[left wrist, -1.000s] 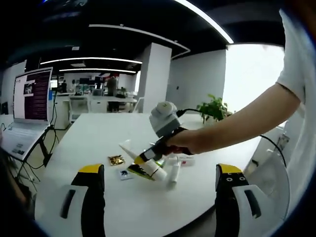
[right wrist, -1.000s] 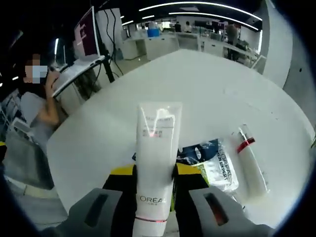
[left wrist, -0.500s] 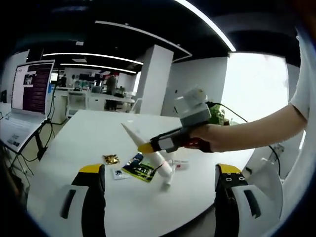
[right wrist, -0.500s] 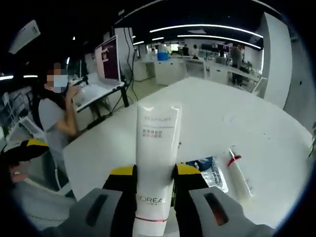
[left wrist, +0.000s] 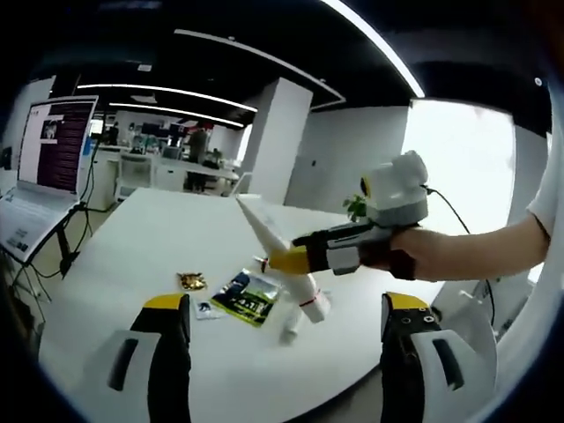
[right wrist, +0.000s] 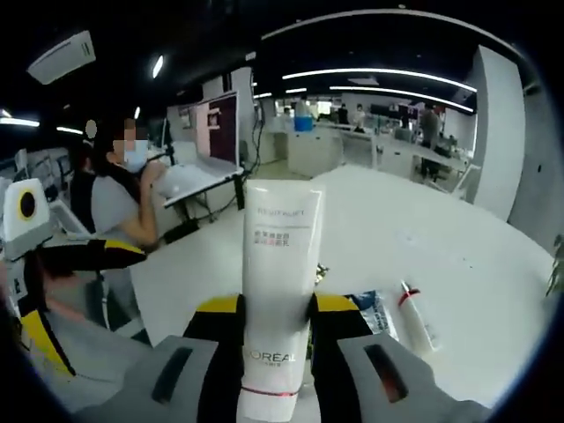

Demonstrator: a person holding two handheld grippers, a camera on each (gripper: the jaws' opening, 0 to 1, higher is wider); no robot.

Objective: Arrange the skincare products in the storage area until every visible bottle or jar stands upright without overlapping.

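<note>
Skincare tube of white plastic with a squared flat end (right wrist: pixel 280 291) sits clamped between the right gripper (right wrist: pixel 275 328)'s yellow-tipped jaws, lifted above the round white table (right wrist: pixel 458 273) and seen slanting in the air in the left gripper view (left wrist: pixel 282 251). Below it on the tabletop lie a slim white tube with a red band (right wrist: pixel 414 315), a dark printed sachet (left wrist: pixel 248 297) and a small gold foil packet (left wrist: pixel 189 281). Left gripper (left wrist: pixel 286 352) hangs wide open over the table's near edge, holding nothing.

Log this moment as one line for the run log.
right gripper: shut on tube, lifted above table | left gripper: open, idle | on table: sachet, small tube, gold packet lying flat
</note>
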